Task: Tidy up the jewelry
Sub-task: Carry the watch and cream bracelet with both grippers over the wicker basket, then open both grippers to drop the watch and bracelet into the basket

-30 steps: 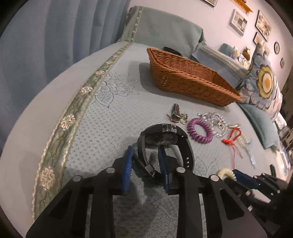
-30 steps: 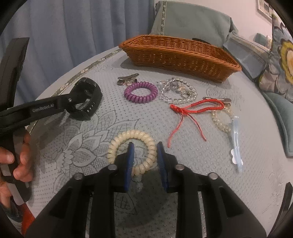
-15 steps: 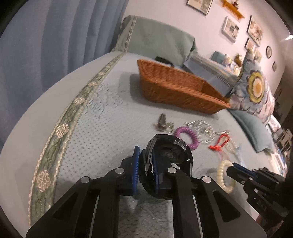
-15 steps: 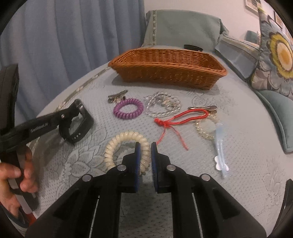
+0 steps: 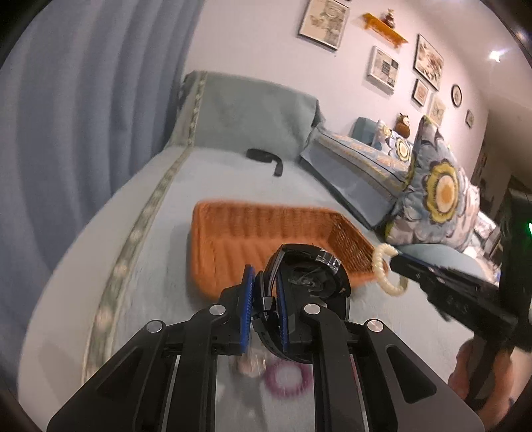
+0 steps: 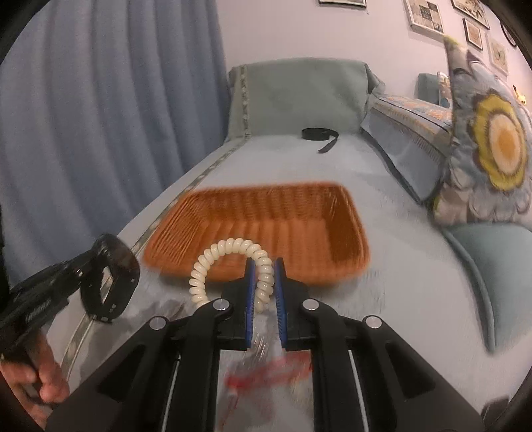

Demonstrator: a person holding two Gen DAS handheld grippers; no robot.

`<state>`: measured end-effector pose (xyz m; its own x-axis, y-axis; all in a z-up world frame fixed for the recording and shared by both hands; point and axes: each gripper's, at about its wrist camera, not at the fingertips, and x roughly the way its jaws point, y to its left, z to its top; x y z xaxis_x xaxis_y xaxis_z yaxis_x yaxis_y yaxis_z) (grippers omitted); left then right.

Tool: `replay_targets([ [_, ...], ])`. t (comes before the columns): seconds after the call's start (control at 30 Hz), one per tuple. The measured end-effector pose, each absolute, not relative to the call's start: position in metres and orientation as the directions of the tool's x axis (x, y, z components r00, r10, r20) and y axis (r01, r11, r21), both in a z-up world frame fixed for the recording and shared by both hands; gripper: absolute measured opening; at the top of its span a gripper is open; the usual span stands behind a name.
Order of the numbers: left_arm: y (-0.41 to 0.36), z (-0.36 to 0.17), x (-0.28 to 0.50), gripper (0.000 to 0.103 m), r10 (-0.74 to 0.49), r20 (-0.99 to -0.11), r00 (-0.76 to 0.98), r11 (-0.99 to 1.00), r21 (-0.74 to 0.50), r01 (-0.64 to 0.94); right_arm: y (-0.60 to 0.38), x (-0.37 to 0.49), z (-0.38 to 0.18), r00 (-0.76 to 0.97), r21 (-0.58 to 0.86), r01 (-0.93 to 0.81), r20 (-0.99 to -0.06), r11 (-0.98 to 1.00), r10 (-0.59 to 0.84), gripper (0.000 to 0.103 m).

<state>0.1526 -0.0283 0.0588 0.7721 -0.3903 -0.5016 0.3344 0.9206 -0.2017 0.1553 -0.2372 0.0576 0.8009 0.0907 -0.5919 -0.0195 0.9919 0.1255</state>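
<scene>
The left claw [image 5: 263, 304] is closed on the strap of one black watch [image 5: 309, 275], which is lifted off the bed [image 5: 159, 259] and sits in front of the near edge of the single wicker basket [image 5: 232, 239]. In the right wrist view the same watch [image 6: 111, 282] hangs at the tip of the left claw [image 6: 89, 266], low on the left, beside the basket's near left corner.

The right claw [image 6: 265, 289] is clamped on one cream spiral hair tie [image 6: 232, 262]; its blue pads [image 6: 251, 292] pinch one side of the coil while the rest arches up and to the left, in front of the basket [image 6: 299, 226]. From the left wrist view this hair tie [image 5: 387, 269] dangles from the right claw [image 5: 395, 261] close to the basket's right corner. The basket holds nothing that can be seen.

Below the left claw, on the bed, lie one purple spiral hair tie [image 5: 287, 382] and a blurred pale item that cannot be made out. Below the right claw a red cord [image 6: 266, 372] shows as a blur, with something glassy next to it, too smeared to count.

Farther back, one black strap [image 6: 321, 134] lies on the bed near the grey-green pillow [image 6: 299, 96]. One flowered cushion [image 6: 495, 149] stands at the right, and several framed pictures [image 5: 324, 23] hang on the wall.
</scene>
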Motion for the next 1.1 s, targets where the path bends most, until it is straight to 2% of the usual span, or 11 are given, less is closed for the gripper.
replay_targets([
  [0.27,-0.066,0.041,0.248,0.011,-0.365,-0.565,0.740,0.928,-0.161,0.335,-0.249,0.268,0.021,0.696,0.067,0.012,-0.717,0.998,0.040,0.009],
  [0.57,-0.085,0.002,0.280,0.011,-0.322,-0.661,0.678,0.937,-0.118,0.330,-0.247,0.282,-0.016,0.610,0.027,0.018,-0.792,0.999,0.010,0.010],
  [0.63,-0.085,-0.002,0.279,0.015,-0.319,-0.675,0.666,0.936,-0.114,0.333,-0.249,0.279,-0.015,0.612,0.042,0.027,-0.790,0.999,0.017,0.010],
  [0.67,-0.085,-0.004,0.278,0.018,-0.323,-0.682,0.657,0.934,-0.117,0.337,-0.251,0.278,-0.013,0.614,0.054,0.027,-0.789,0.998,0.026,0.012],
  [0.73,-0.082,-0.003,0.273,0.033,-0.313,-0.670,0.673,0.939,-0.111,0.327,-0.255,0.271,-0.007,0.627,0.074,0.034,-0.778,0.997,0.037,0.026],
  [0.77,-0.080,-0.001,0.270,0.038,-0.312,-0.663,0.681,0.939,-0.108,0.326,-0.256,0.270,-0.004,0.634,0.073,0.040,-0.773,0.996,0.031,0.044],
  [0.8,-0.076,0.003,0.264,0.040,-0.331,-0.646,0.688,0.934,-0.121,0.336,-0.257,0.261,0.002,0.654,0.079,0.037,-0.756,0.996,0.036,0.054],
  [1.1,-0.029,0.055,0.184,0.040,-0.474,-0.487,0.733,0.880,-0.266,0.393,-0.252,0.157,0.047,0.767,0.085,-0.024,-0.638,0.996,0.073,0.054],
])
